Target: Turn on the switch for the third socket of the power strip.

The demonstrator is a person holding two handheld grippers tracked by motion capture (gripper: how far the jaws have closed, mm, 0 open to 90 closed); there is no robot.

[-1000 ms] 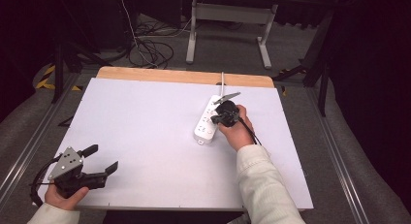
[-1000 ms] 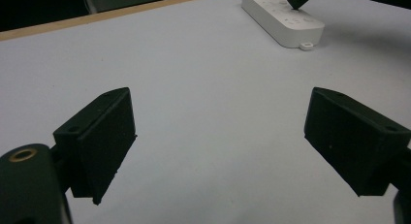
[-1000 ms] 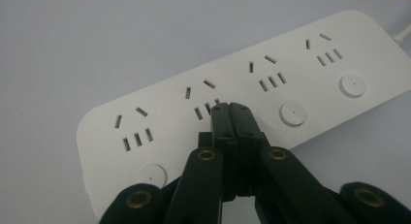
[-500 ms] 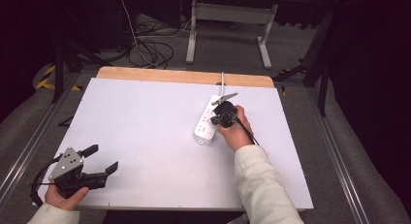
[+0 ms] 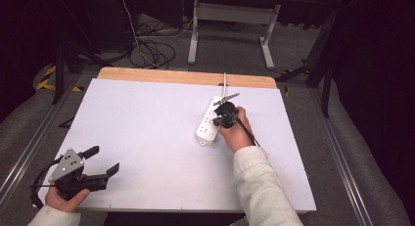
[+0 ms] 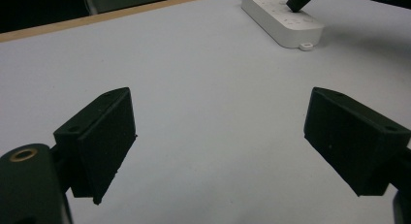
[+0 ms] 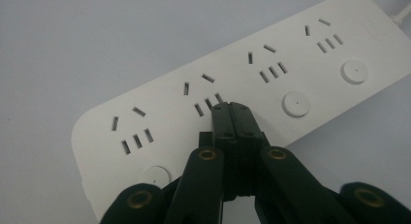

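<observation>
White sheeting covers the desk (image 5: pixel 147 133), with a strip of bare wood along its far edge and dark clutter of cables and a metal frame on the floor beyond. Toward the far right of the sheet lies a white plastic power strip (image 5: pixel 211 122) with four sets of sockets, each with a round button beside it; its cord runs off over the far edge.

The right tool (image 5: pixel 222 119) is over that strip, the person's hand behind it and a pale sleeve trailing back to the near edge. In the right gripper view its black jaws are clenched flat together with nothing between them, forming one blunt tip (image 7: pixel 231 112) that sits on the strip's face (image 7: pixel 271 73), just beside the second set of slots from the near end and short of that socket's round button (image 7: pixel 296 104). Closed like that, the tool seems meant as a poker for pressing a switch rather than for grasping; whether it bears down already I cannot tell.

At the near left corner, well apart, the left tool (image 5: pixel 100 160) rests low by the desk edge, jaws spread wide and empty, apparently parked out of the way.
</observation>
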